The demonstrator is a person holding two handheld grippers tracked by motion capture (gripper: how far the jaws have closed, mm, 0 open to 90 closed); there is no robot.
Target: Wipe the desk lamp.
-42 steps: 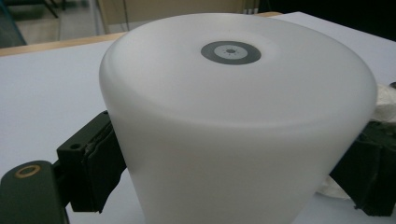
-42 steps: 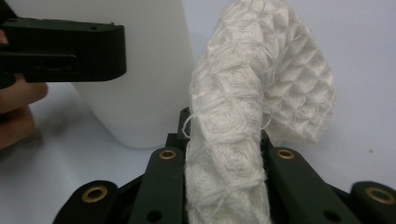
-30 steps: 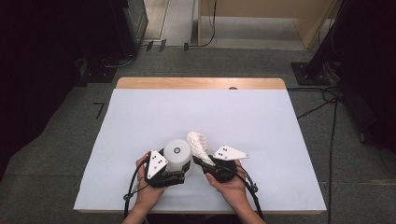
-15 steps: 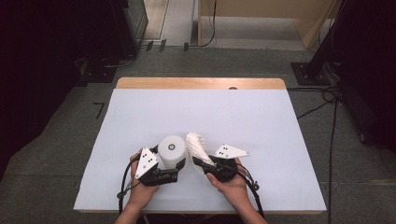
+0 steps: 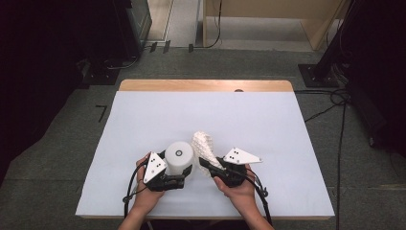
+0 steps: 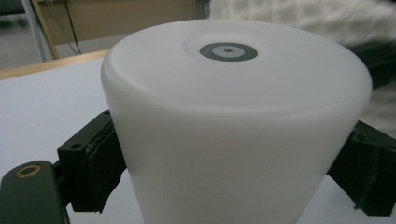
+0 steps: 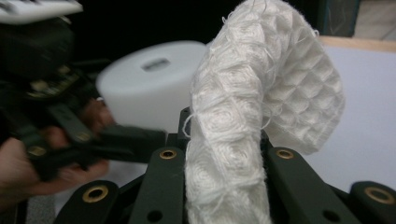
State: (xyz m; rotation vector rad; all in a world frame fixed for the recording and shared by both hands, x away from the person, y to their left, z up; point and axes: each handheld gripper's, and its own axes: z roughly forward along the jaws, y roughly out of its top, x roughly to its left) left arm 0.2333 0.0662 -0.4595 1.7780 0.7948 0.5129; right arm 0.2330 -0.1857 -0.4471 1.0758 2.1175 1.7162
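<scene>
The work in hand looks like wiping the white plastic cup point(image 5: 179, 157) with the white waffle-weave cloth point(image 5: 205, 146), and the two are already side by side near the front edge of the white table cover point(image 5: 287, 143). The left gripper point(image 5: 178, 176) clamps the cup from both sides, its black pads pressed against the wall low on the body in the left gripper view point(image 6: 98, 172). The right gripper point(image 5: 207, 165) is closed tight on the cloth, which is bunched between its jaws and stands up out of them in the right gripper view point(image 7: 243, 140). To do the step well, I judge that the left grip should stay firm so the cup cannot spin or slide, while the right hand brings the free, curled end of the cloth onto the cup's wall and flat top, rubbing with the fabric and not the jaw tips. The cup seems to stand inverted, its closed end with a small round grey mark point(image 6: 228, 51) facing up, so its long axis is upright, perhaps tipped slightly. The cloth's long axis rises from the right gripper, up and away from the person, its top arching over just to the right of the cup.
</scene>
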